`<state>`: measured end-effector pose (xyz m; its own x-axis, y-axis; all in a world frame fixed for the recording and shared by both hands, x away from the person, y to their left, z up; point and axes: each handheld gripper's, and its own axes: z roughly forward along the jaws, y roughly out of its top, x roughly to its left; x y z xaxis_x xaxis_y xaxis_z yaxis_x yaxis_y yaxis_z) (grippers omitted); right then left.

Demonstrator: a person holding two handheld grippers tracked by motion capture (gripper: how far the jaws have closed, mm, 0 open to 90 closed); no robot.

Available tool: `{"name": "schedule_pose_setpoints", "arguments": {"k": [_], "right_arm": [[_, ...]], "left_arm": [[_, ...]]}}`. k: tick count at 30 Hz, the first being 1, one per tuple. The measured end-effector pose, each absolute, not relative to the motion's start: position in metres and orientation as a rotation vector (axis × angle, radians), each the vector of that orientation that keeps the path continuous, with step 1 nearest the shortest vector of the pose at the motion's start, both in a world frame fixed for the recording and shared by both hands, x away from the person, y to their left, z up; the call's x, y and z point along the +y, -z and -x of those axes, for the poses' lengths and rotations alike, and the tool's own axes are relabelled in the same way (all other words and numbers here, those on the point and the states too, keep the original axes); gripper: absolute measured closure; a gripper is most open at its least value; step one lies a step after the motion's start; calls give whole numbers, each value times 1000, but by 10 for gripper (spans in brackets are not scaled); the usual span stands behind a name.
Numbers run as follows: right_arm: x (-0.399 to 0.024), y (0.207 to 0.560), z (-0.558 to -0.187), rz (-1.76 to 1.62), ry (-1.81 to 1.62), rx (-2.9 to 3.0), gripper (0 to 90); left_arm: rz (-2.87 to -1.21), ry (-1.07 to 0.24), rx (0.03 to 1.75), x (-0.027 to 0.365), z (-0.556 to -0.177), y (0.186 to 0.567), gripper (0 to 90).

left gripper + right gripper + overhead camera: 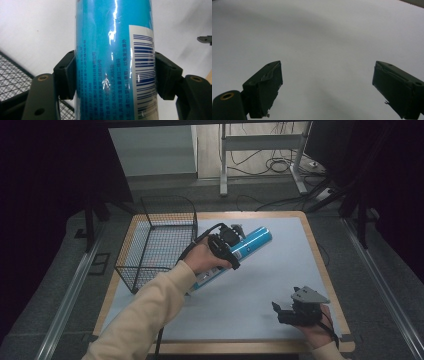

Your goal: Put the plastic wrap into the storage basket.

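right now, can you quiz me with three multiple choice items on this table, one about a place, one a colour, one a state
1. Where is the wire basket relative to the blue can?
A. toward the table's left side
B. toward its right side
C. on top of it

2. What is the can's main colour?
A. red
B. blue
C. yellow

3. How do the right tongs stand?
A. shut on the can
B. shut on nothing
C. open, holding nothing

Answers: 1 A, the high view shows the basket left of the can. 2 B, its body is bright blue. 3 C, the jaws stand apart over the bare mat, while the left tongs clamp the can.
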<state>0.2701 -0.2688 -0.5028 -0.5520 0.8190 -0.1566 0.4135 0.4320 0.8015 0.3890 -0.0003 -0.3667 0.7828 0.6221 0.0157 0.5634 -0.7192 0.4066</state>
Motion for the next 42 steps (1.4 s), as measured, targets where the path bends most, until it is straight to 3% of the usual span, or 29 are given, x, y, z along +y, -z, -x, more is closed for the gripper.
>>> {"name": "schedule_pose_setpoints", "arguments": {"k": [21,42], "right_arm": [[-269,503,-270,-1039,-989,2151,96],[-270,503,-270,-1043,-985,2146,97]], "left_arm": [[-2486,-301,976,25,-410,326,315],[-2439,-358,1104,62,-438,323,315]]}}
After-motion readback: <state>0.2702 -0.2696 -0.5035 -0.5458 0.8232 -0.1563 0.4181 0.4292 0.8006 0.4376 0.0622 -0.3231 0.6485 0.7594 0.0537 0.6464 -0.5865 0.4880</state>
